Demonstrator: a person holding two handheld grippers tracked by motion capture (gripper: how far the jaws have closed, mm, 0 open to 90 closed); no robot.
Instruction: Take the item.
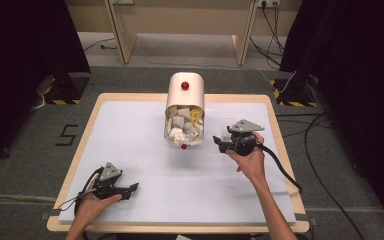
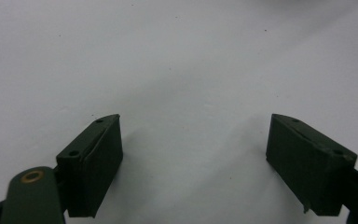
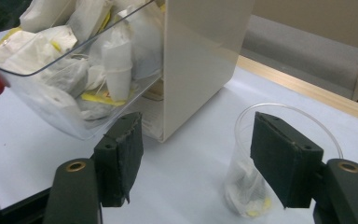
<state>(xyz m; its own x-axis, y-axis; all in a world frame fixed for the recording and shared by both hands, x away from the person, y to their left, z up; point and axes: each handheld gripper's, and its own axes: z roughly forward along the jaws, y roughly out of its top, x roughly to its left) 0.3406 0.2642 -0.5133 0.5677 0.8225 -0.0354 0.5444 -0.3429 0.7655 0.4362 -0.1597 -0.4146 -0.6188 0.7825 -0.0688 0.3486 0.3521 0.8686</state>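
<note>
A clear cup (image 3: 261,182) with a teabag (image 3: 244,193) stands at the right tool's (image 3: 200,158) 3 o'clock, jaws wide, empty. The dispenser (image 1: 185,107) sits at 10 o'clock on the white worktop (image 1: 130,130). The left tool (image 2: 196,163) gapes empty.

The high view looks forward and down over the whole table (image 1: 130,120). Each gripper view rides low, peering along its own jaws — the left close above bare tabletop, the right toward the dispenser (image 3: 205,56) — shared with the high view.
</note>
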